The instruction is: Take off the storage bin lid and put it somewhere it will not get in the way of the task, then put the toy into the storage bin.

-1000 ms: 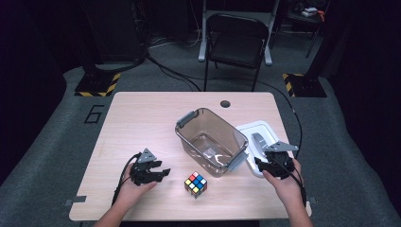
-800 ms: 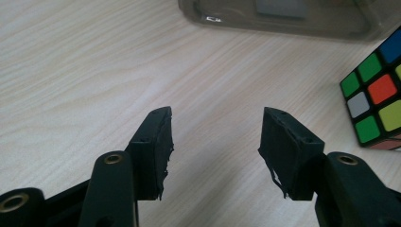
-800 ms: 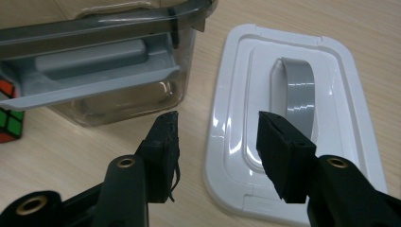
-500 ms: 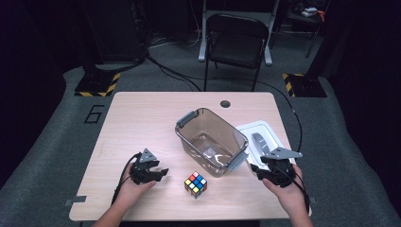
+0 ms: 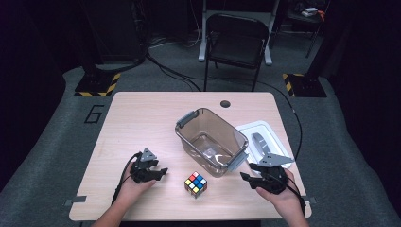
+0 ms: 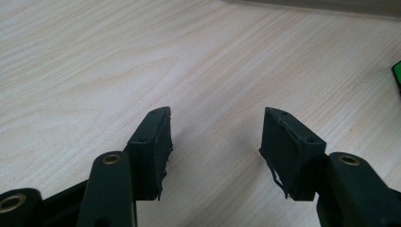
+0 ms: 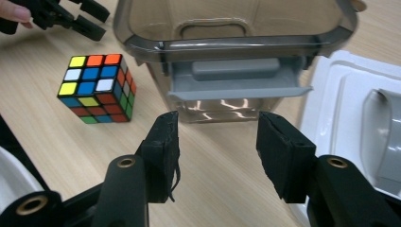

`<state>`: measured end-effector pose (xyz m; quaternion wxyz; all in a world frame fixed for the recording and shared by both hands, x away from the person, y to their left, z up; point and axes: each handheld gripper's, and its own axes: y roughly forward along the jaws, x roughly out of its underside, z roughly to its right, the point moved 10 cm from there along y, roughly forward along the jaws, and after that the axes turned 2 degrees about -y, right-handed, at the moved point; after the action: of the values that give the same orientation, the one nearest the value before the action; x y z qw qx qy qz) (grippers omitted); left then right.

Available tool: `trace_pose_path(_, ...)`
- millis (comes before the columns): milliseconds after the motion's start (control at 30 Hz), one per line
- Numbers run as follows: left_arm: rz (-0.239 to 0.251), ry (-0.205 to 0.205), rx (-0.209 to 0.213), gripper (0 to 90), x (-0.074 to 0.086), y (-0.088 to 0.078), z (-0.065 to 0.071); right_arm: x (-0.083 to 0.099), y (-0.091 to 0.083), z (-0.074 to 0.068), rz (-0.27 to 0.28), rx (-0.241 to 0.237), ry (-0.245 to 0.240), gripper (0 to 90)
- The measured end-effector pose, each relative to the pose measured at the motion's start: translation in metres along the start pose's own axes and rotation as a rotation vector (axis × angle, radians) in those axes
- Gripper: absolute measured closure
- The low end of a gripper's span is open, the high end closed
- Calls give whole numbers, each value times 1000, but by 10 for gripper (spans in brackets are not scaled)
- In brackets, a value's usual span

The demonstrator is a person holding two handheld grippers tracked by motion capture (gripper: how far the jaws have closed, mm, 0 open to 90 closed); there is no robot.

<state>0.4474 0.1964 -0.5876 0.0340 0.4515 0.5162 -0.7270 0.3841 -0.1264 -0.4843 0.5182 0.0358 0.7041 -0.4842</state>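
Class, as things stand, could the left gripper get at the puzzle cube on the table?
Probably yes: the left gripper has its jaws open, nothing lies on the bare table between it and the puzzle cube.

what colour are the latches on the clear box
Grey latches on the smoky clear box, best in the right gripper view.

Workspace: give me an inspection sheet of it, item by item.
Surface: light wood table, round hole near its far edge.
Job's things: colour cube on the table at the near edge; clear bin with grey latches, open, upright at mid-table.
Clutter: white lid lying beside the bin.
Grippers: left tool open, jaws just opened a little, nothing between them; right tool open, empty, pointing at the bin's near latch.
Cables: one trails from each tool; more run across the floor.
Surroundings: folding chair behind the table, grey carpet, dark room.
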Motion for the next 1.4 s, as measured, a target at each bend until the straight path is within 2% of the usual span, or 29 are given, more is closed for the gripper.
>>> trace_pose_path(333,-5,1,-12,426,2,1,-1,-10,2,-22,18,-49,-45,494)
trace_pose_path(633,21,-1,-12,412,0,4,0,-16,3,-39,31,-88,-66,482)
trace_pose_path(733,9,4,-9,412,1,3,1,-17,5,-45,28,-100,-85,480)
trace_pose_path(1033,16,3,-16,411,1,4,1,-18,13,-55,26,-114,-99,464)
trace_pose_path(1133,7,22,-22,410,2,3,0,-19,15,-58,25,-122,-106,459)
trace_pose_path(1400,22,23,-26,402,2,4,2,-20,25,-71,17,-152,-127,433)
